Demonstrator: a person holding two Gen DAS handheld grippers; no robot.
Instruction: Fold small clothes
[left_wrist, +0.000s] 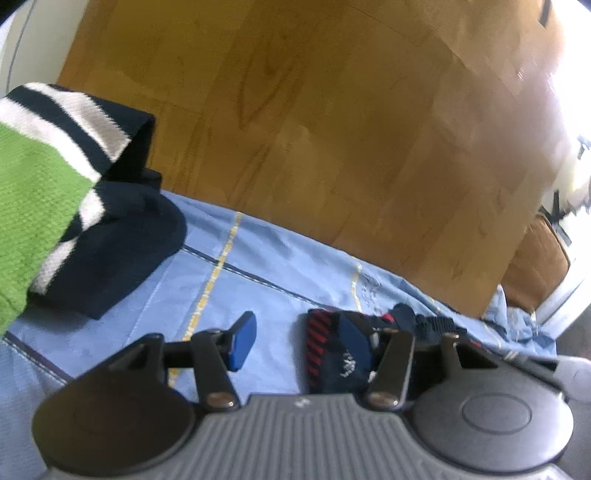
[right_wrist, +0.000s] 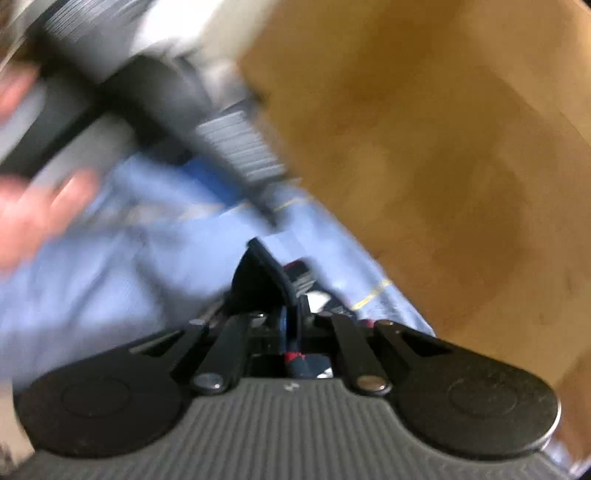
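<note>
Left wrist view first: far off to the left of the jaws lies a folded garment in green, white and navy stripes (left_wrist: 55, 177), resting on the light blue cloth (left_wrist: 236, 266) that covers this end of the wooden floor (left_wrist: 332, 129). The left gripper (left_wrist: 310, 343) has its jaws standing apart, and nothing is pinched; one blue pad (left_wrist: 242, 341) hangs free over the cloth. Between the jaws, hard against the right-hand one, sits a small navy sock with red stripes (left_wrist: 338, 352), bunched up. I cannot tell whether the right-hand pad touches it.

Right wrist view, much blurred: a hand (right_wrist: 33, 214) and the other tool's grey body (right_wrist: 236, 147) lie up and to the left of the jaws. The right gripper (right_wrist: 291, 325) has its jaws closed, and a strip of dark navy fabric with a touch of red appears caught between them, probably the sock's (right_wrist: 299, 275) far end.

To do this step well, I judge the right jaws should keep their pinch and draw the sock out flat along the cloth, while the left jaws take the near end squarely, so both edges meet cleanly at the fold.
</note>
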